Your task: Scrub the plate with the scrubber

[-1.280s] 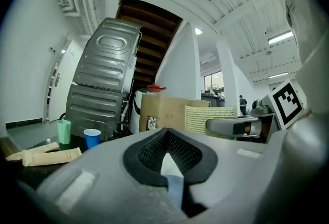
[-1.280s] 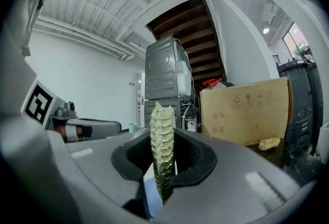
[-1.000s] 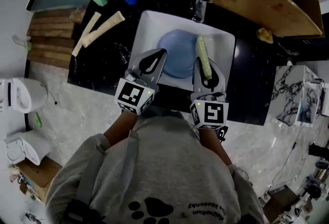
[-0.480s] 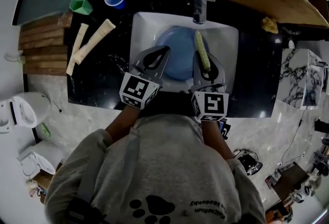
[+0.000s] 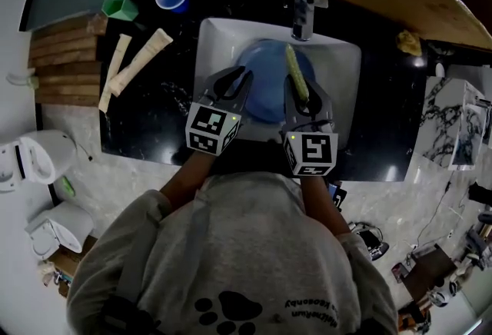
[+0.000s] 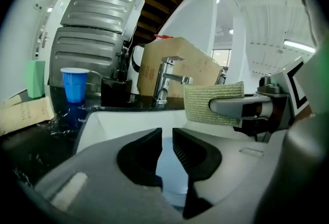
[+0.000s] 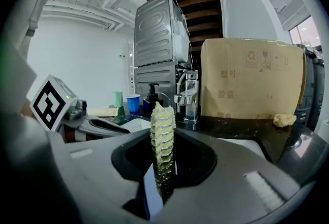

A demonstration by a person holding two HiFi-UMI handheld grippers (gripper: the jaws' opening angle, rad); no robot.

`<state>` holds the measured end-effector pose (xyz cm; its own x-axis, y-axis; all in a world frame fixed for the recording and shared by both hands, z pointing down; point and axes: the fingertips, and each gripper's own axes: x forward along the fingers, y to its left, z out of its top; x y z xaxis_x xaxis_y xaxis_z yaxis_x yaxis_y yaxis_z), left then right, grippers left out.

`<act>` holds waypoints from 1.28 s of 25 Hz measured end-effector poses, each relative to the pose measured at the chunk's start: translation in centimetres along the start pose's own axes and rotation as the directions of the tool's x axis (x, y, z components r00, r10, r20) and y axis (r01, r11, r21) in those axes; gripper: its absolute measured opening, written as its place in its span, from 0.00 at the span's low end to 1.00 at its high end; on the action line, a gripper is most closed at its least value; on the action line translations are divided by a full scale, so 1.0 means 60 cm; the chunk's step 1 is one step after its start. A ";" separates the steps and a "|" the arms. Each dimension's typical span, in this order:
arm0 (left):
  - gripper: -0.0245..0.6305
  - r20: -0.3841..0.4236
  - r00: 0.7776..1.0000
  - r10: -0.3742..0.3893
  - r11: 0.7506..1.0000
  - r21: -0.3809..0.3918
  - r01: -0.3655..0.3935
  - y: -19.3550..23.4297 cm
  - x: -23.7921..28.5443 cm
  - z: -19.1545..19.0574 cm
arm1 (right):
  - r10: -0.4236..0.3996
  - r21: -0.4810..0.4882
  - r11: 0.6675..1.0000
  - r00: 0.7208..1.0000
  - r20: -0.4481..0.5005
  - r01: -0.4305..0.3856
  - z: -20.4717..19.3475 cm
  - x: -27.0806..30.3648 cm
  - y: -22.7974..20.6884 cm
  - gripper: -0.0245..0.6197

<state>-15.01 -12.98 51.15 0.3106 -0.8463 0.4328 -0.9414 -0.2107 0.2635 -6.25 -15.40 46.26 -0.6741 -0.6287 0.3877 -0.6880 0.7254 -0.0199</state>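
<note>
Right gripper [image 7: 164,162] clamped the scrubber [image 7: 162,130] above the plate [image 5: 265,78] in the sink [image 5: 344,72]. Left gripper [image 6: 167,141] was opening, empty. Unheld, the plate could perhaps skid once scrubbing pressed sideways.

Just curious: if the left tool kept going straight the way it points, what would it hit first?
Probably the plate in the sink, though depth is unclear. The left tool, jaws opening with nothing gripped, aims at it.
</note>
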 end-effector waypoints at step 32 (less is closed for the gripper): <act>0.31 -0.591 0.800 0.101 0.920 -0.251 -0.302 0.069 0.063 -0.234 | -0.028 0.046 0.998 0.990 -0.142 0.034 -0.102 0.052 -0.091 0.14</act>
<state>-15.86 -10.17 65.98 0.2312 -0.4089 0.8828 -0.9265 0.1843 0.3280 -2.93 -19.62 53.22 -0.6099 -0.6024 0.5149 -0.7223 0.6898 -0.0485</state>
